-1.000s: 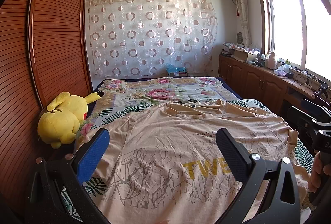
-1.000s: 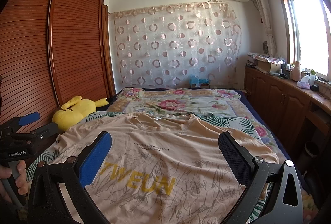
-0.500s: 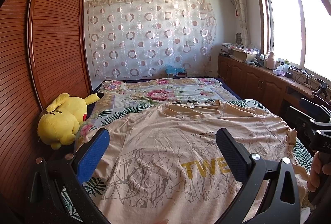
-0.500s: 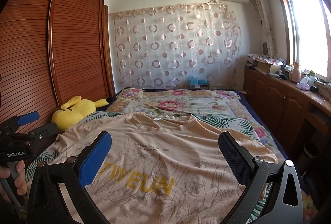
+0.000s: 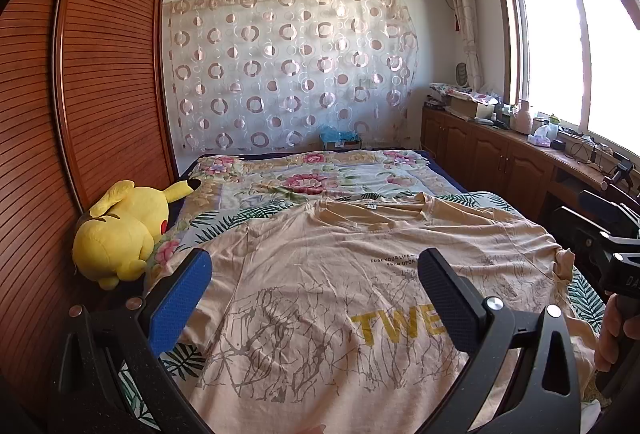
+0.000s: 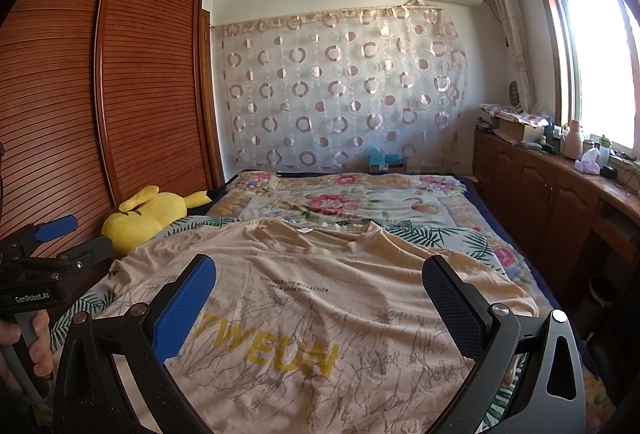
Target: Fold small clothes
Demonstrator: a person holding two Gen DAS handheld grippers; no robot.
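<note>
While both tongs (image 5: 312, 294) (image 6: 320, 298) gape wide, empty, T-shirt (image 5: 320, 274) lies flat beneath.

Passage over the T-shirt (image 5: 320, 274) on the bed (image 5: 320, 173) is unobstructed for both wide-open claws, bounded left by the plush toy (image 5: 120, 230) and wardrobe (image 5: 100, 93), right by the cabinets (image 6: 540, 193).

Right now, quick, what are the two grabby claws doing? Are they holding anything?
Left gripper: jaws wide open, holding nothing, above the beige T-shirt.
Right gripper: jaws wide open, holding nothing, also above the T-shirt.
</note>
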